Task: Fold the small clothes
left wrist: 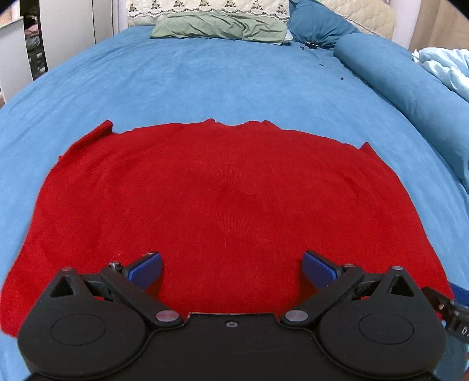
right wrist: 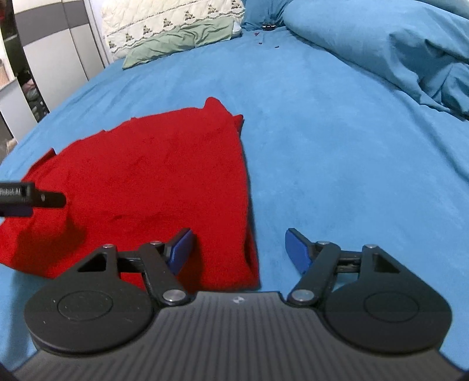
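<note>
1. Both claws, left claw (left wrist: pixel 231 266) and right claw (right wrist: pixel 239 249), hung spread and empty over the shirt (left wrist: pixel 222 202).
2. It lay flat on the bed (left wrist: pixel 234 82), its right edge at 12 o'clock between the right claw's fingers.
3. Sleeves looked tucked in; further folds seemingly remained.
4. Near hem was hidden behind both claws.

One red garment (left wrist: pixel 222 205), two claws, left (left wrist: pixel 231 268) and right (right wrist: pixel 239 249), one green pillow (left wrist: pixel 219 27), and one patterned cream pillow (left wrist: pixel 205 7) at the top of the frame.
</note>
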Available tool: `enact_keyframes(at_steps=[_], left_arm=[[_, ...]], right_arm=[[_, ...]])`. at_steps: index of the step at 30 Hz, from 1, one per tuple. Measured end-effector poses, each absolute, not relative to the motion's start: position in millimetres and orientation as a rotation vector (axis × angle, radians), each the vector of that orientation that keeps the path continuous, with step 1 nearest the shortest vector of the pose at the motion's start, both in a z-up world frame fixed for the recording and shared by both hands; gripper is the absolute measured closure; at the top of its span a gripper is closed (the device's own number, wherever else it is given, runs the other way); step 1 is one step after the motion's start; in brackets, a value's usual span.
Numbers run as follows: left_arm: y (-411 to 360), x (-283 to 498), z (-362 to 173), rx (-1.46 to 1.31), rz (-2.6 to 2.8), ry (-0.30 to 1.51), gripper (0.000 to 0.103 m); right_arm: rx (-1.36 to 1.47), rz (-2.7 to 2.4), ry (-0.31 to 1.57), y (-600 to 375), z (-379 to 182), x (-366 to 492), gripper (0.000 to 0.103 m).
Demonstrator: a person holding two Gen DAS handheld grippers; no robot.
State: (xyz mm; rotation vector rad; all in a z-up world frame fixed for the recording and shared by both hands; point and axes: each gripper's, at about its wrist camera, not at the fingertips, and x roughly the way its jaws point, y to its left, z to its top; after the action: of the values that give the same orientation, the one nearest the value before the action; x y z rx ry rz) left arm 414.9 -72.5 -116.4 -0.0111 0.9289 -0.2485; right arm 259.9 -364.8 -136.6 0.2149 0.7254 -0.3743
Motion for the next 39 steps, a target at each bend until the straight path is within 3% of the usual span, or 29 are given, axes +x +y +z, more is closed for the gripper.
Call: enact_keyframes(at_steps=[3,9,14,21,25,29,36,39], left_arm=[[-71.2,425.0,-127.6,-0.016,-0.256,0.974,0.000],[-69.3,429.4,-137.4,0.010,-0.278,0.969,0.000],[-72.6,434.0,-139.2,0.047,-0.292,0.987,0.000],[-27.8,431.1,-107.9,-0.063,-0.338,0.959,0.000],[27.7,419.2,-85.5,-0.055,-0.321,0.884,0.000],[91.4,397.7,-75.8,-0.045,-0.293,0.840,0.000],[158.5,351.4,-107.3,0.012,-0.234,0.864,0.000],[164.1,340.5,-118.1,0.018,-0.250,0.873,0.000]], right_arm=[[0.217,-0.355,0.712,-364.4,-141.7,261.6,0.023],[0.225,-0.299,0.693,-360.0,-146.0,260.9,0.042],[0.313,-0.291,0.693,-364.9,-143.5,262.7,0.079],[0.636,-0.242,0.568,-370.8,-87.9,269.0,0.080],[0.654,-0.063,0.492,-323.6,-40.5,301.5,0.080],[0.616,0.217,0.528,-244.2,-22.5,350.1,0.080],[0.376,0.408,0.900,-99.9,-104.5,438.2,0.081],[0.336,0.360,0.959,-80.8,-136.8,451.6,0.076]])
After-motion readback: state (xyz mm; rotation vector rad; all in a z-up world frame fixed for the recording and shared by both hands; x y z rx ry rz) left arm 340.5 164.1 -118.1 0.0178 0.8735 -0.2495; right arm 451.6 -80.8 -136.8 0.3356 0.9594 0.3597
